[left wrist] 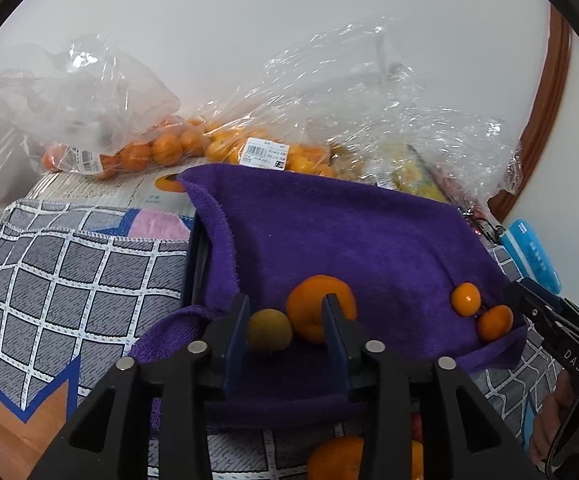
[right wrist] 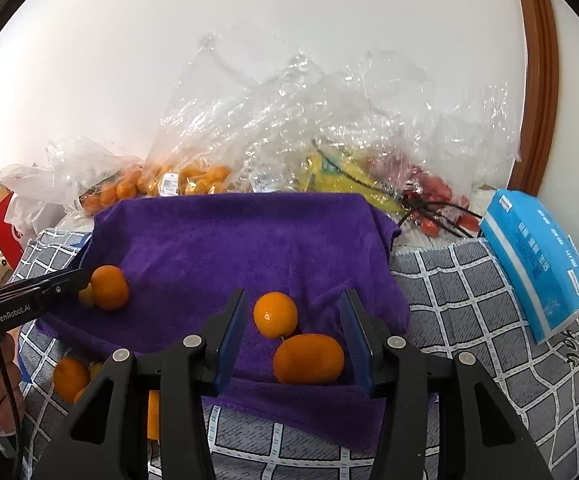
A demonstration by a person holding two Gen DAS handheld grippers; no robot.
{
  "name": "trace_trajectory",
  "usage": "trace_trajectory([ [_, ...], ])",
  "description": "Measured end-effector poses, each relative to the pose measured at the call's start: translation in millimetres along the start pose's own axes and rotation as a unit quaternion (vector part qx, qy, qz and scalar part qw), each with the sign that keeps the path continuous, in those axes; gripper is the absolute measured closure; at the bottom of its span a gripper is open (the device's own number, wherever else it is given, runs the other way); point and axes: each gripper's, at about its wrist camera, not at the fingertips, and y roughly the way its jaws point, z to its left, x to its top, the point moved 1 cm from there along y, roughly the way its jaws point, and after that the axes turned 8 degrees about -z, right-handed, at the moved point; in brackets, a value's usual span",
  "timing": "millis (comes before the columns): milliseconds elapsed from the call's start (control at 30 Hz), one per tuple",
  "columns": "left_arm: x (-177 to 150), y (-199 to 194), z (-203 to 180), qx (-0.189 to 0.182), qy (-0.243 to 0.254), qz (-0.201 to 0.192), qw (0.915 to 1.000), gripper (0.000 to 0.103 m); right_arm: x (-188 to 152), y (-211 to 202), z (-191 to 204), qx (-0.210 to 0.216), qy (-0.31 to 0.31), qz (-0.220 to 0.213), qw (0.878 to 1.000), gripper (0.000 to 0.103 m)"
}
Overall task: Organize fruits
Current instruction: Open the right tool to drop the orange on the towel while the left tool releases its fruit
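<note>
While both tongs, left [left wrist: 285,322] and right [right wrist: 293,322], stood open and empty, a smooth oval orange [right wrist: 308,359] lay crosswise on the fuzzy purple towel [right wrist: 229,240].

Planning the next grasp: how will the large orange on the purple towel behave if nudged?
The large orange is round, so it would probably roll. The soft purple towel may slow it. It could bump the small orange beside it.

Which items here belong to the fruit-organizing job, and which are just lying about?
Job items:
- purple towel
- loose oranges on it
- greenish fruit
- bagged oranges
- left gripper, jaws open
- right gripper, jaws open

Lying about:
- blue tissue pack
- checked cloth
- red paper bag
</note>
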Motion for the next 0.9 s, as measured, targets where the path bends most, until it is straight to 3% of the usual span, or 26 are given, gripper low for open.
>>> trace_trajectory([
  [300,2,-5,-5,-0.003,0.0,-0.007,1.0,0.062,3,-18,8,0.0,0.014,-0.021,1.0,0.056],
  [467,7,-15,-7,-0.006,-0.004,-0.017,0.9998,0.062,2,-29,11,0.016,0.042,0.014,0.999,0.056],
  [633,13,-40,-15,0.004,0.011,-0.045,0.9989,0.061,-5,-47,21,0.015,0.044,0.02,0.999,0.056],
  [900,-9,-67,-13,-0.008,0.03,-0.033,0.999,0.059,-16,-67,38,0.016,0.048,0.017,0.999,0.056],
])
